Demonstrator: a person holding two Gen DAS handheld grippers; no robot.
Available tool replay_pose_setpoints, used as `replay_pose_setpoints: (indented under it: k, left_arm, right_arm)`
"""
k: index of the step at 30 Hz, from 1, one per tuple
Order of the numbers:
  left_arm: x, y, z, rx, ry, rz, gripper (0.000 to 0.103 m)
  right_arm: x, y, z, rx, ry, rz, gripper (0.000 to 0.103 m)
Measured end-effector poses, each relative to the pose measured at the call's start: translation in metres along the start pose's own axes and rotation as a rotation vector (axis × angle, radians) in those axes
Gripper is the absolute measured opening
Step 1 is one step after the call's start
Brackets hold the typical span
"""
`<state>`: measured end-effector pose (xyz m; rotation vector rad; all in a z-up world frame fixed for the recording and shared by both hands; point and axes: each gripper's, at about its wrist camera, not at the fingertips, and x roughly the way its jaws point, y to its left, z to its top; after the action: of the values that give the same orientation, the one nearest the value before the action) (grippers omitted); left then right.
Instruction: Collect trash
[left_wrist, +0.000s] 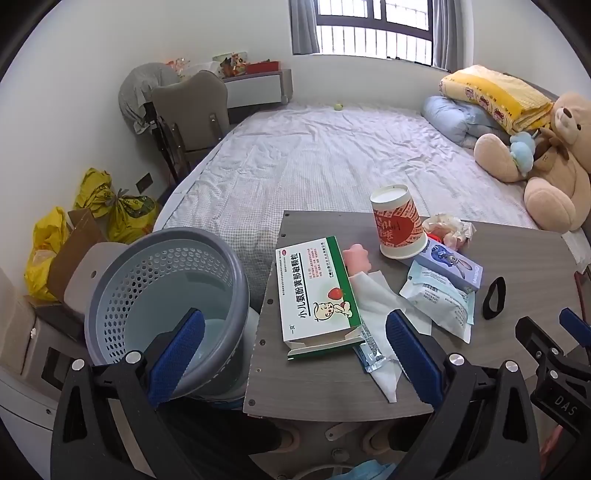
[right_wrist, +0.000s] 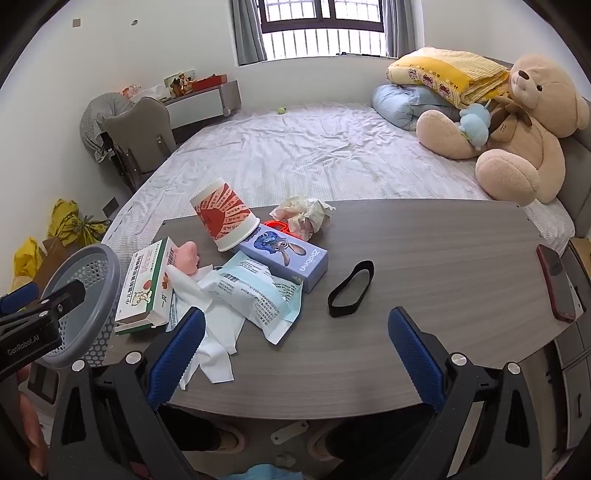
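Left wrist view showed you had the grey basket (left_wrist: 166, 295) standing just left of the table (left_wrist: 517, 251), likely so trash could drop straight in. Litter lay clustered on the table's left half: medicine box (left_wrist: 317, 295), upturned paper cup (left_wrist: 397, 225), white wrapper (left_wrist: 439, 302), crumpled tissue (left_wrist: 450, 227). You held the left gripper (left_wrist: 295, 354) and right gripper (right_wrist: 295, 350) spread wide, both empty, tilted down at the pile.

both wrist views angled down (sharing table (left_wrist: 332, 384)).

Soft daylight from the window (left_wrist: 373, 29); sharp frames, fisheye-bent with dark corners.
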<state>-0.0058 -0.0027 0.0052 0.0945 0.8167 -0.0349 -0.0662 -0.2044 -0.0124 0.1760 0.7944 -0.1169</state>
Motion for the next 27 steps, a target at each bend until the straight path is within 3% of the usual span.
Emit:
replay_pose_setpoints:
  k: [27]
  left_arm:
    - [-0.0023,0.0075,-0.0021,-0.012,-0.004,0.000,0.097]
  right_arm:
    - [-0.0003,0.0072,-0.0029,-0.011,-0.008,0.005,0.095]
